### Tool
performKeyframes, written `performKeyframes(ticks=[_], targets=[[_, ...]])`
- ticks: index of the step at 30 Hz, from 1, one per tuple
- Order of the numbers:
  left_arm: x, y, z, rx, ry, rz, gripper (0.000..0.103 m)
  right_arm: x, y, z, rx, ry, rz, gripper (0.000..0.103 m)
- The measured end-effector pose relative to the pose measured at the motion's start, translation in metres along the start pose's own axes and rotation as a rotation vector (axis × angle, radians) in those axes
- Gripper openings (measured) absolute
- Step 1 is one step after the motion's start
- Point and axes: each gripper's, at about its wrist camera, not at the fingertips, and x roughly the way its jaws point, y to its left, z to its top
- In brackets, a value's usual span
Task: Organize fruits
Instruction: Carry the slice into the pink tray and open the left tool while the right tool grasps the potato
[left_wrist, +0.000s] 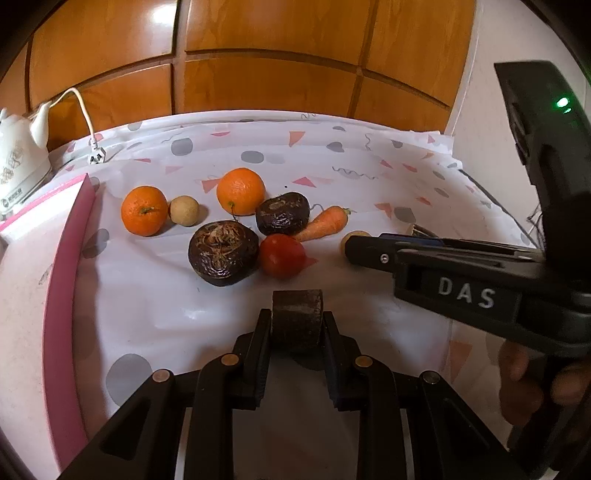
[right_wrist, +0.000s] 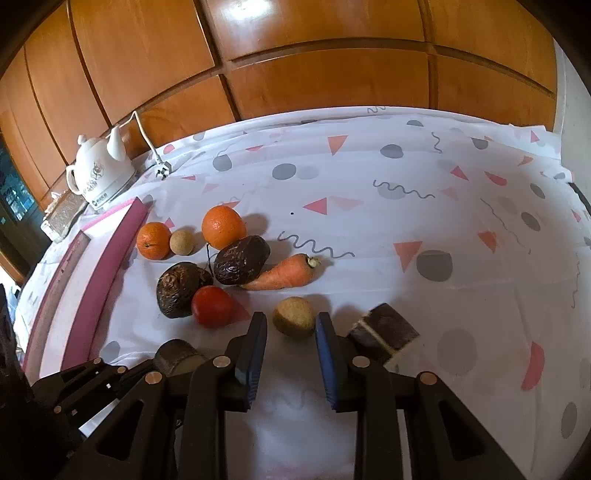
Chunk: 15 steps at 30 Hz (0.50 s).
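where the left gripper (left_wrist: 297, 325) reaches over the patterned cloth (left_wrist: 369, 177), its jaws are pinching a short dark-brown cylinder (left_wrist: 297, 319), which sits upright between the two pads with its flat top just past the fingertips. beyond those jaws lies the pile of produce: a large wrinkled dark fruit (left_wrist: 222, 253) straight ahead and slightly left, a red tomato (left_wrist: 281, 255) touching it on the right, a second dark wrinkled fruit (left_wrist: 282, 213) behind the tomato, and a carrot (left_wrist: 325, 223) lying slantwise beside that. farther out are two oranges (left_wrist: 144, 210) (left_wrist: 241, 191) with a small tan round fruit (left_wrist: 184, 210) between them. left of the jaws runs a pink-edged board (left_wrist: 66, 295).

the right gripper (right_wrist: 291, 325) comes in from the right of the left one. its jaws stand drawn in narrow around a small tan round fruit (right_wrist: 294, 316), which lies between the blue-padded fingertips; a thin gap shows on either side, so whether the pads actually press it cannot be told. just right of the right jaw lies a dark chunk with a pale layer (right_wrist: 384, 332), tilted on the cloth. left of the left jaw sits the tomato (right_wrist: 212, 305), with the carrot (right_wrist: 282, 275) ahead of the jaws. a white kettle (right_wrist: 99, 173) stands far off at the upper left, near the wooden panelled wall (right_wrist: 314, 55).
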Motion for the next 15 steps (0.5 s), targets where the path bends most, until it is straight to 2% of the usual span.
performKeyframes(ticks=[5,9,15], targets=[[0.001,0.0,0.001,0.012,0.006,-0.001,0.027,0.014,0.0,0.002,-0.022,0.02,-0.023,0.027],[0.0,0.002,0.003,0.001,0.014,-0.019,0.024,0.016,0.004,-0.003,-0.059,-0.013,-0.053,0.026],[-0.006,0.004,0.004,-0.015,0.033,-0.027,0.024,0.016,0.002,-0.004,-0.055,-0.022,-0.048,0.027]])
